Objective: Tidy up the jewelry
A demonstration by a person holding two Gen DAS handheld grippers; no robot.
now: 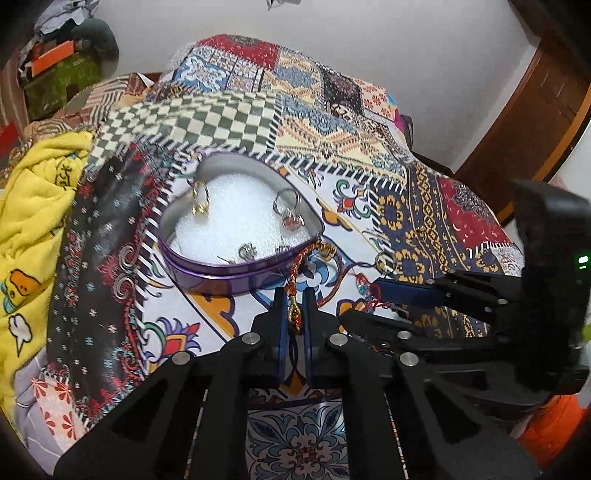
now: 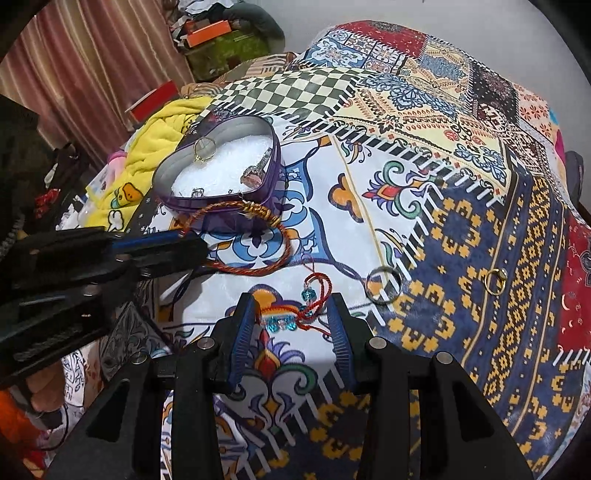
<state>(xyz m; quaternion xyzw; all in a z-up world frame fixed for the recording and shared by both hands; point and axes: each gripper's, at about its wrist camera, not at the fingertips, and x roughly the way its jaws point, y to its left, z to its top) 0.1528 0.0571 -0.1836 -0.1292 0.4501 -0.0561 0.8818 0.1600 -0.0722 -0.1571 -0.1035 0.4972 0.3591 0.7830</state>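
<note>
A purple heart-shaped tin (image 1: 236, 275) with white foam holds several rings (image 1: 201, 201). My left gripper (image 1: 294, 297) is shut on one end of a red-and-gold braided bracelet (image 1: 295, 314). The bracelet's loop (image 2: 258, 271) lies on the cloth against the tin (image 2: 221, 218). My right gripper (image 2: 291, 301) stands open, its fingers on either side of a red string bracelet with blue beads (image 2: 291, 321). A silver ring (image 2: 383, 284) and a gold ring (image 2: 495, 281) lie loose on the cloth to the right. The left gripper (image 2: 199, 242) shows at the left of the right wrist view.
A patterned patchwork cloth (image 2: 461, 221) covers the raised surface. A yellow blanket (image 1: 33, 221) is bunched on the left. Boxes and clutter (image 2: 207, 33) sit at the back left beside a curtain (image 2: 92, 74). A wooden door (image 1: 535, 122) stands at the right.
</note>
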